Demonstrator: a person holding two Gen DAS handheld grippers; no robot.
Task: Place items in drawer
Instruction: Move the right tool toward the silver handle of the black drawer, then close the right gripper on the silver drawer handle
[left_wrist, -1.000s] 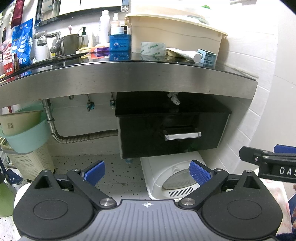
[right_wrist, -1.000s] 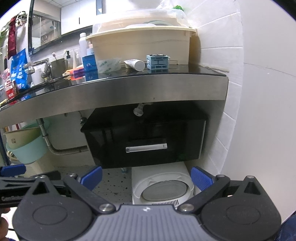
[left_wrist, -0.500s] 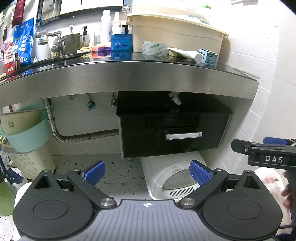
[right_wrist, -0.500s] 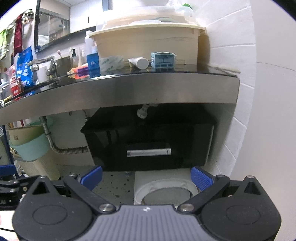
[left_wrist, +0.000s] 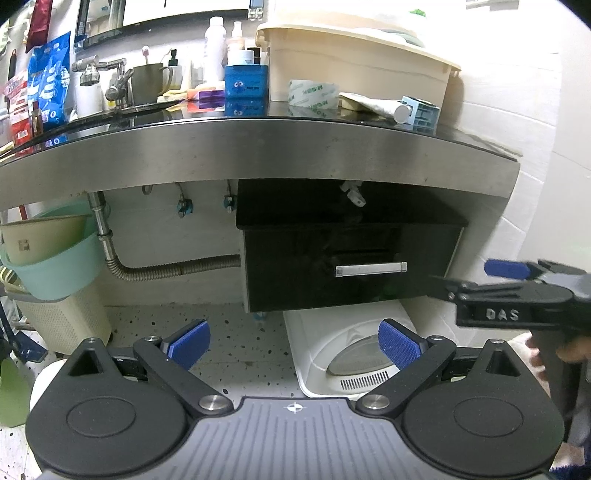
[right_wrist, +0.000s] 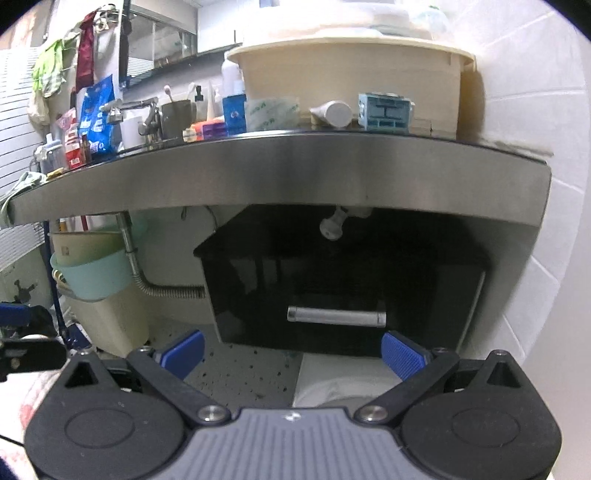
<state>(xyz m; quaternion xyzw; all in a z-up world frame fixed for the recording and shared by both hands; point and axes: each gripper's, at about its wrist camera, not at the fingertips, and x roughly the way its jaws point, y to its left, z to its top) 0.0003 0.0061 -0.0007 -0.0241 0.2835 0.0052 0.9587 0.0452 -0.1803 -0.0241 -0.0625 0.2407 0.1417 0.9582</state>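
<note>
Facing right tool (right_wrist: 291, 352), drawer handle (right_wrist: 336, 316) just ahead.

black right gripper (right_wrist: 291, 350) with blue ribbed pads (right_wrist: 400, 354), silver screws and white "das" lettering.

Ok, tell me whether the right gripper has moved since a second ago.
Yes. The right gripper has moved forward toward the drawer: the handle looms larger and sits just above the open fingers.
</note>
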